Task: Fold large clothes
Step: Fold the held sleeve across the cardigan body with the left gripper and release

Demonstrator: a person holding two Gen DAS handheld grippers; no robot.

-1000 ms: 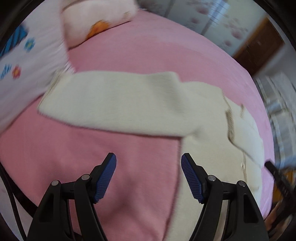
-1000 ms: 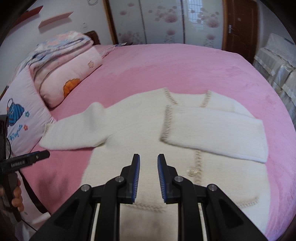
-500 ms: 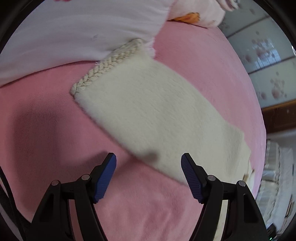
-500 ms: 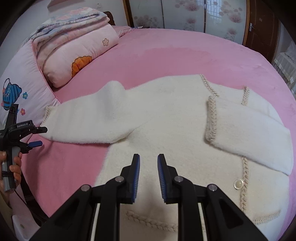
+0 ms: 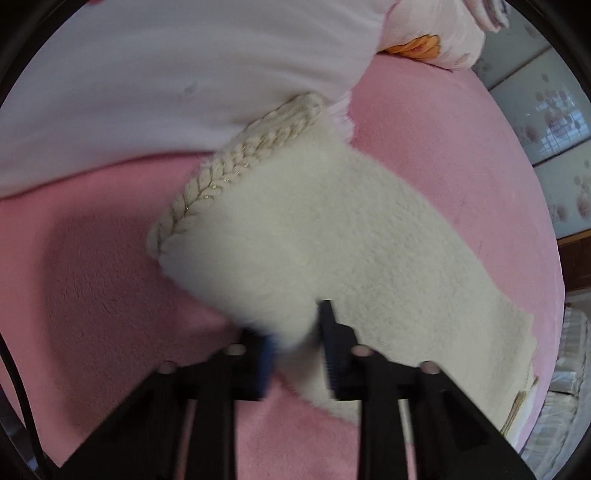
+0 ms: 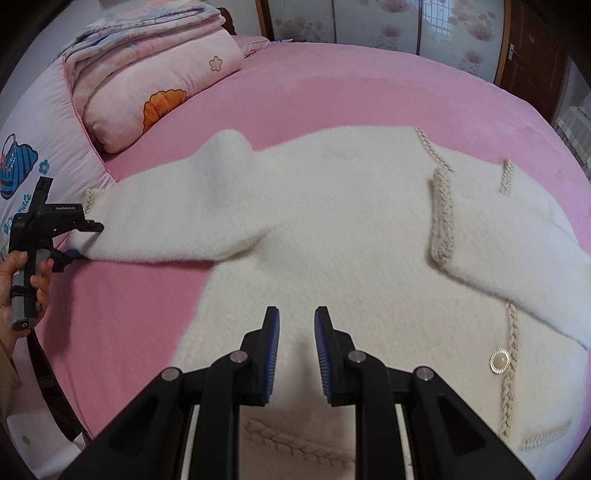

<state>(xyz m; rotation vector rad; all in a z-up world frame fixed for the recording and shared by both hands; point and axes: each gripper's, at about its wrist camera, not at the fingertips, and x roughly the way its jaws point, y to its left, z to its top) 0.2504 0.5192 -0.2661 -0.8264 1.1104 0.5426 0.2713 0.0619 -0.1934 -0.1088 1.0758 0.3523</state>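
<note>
A cream fleece cardigan (image 6: 351, 236) with braided trim lies flat on the pink bed (image 6: 332, 88). One sleeve (image 6: 509, 251) is folded across its front. The other sleeve (image 6: 177, 218) stretches out to the left. My left gripper (image 5: 295, 343) is shut on this sleeve's lower edge near the braided cuff (image 5: 236, 170); it also shows in the right wrist view (image 6: 83, 240). My right gripper (image 6: 296, 332) hovers over the cardigan's lower body, its jaws nearly closed and holding nothing.
A pale pink pillow (image 5: 177, 74) touches the cuff. A rolled pink quilt (image 6: 147, 85) and folded blankets (image 6: 140, 26) lie at the bed's head. Wardrobe doors (image 6: 369, 18) and a brown door (image 6: 532, 44) stand beyond.
My left gripper moved in onto the outstretched sleeve near the cuff and closed on its edge. My right gripper edged closer over the cardigan's body, still nearly closed.
</note>
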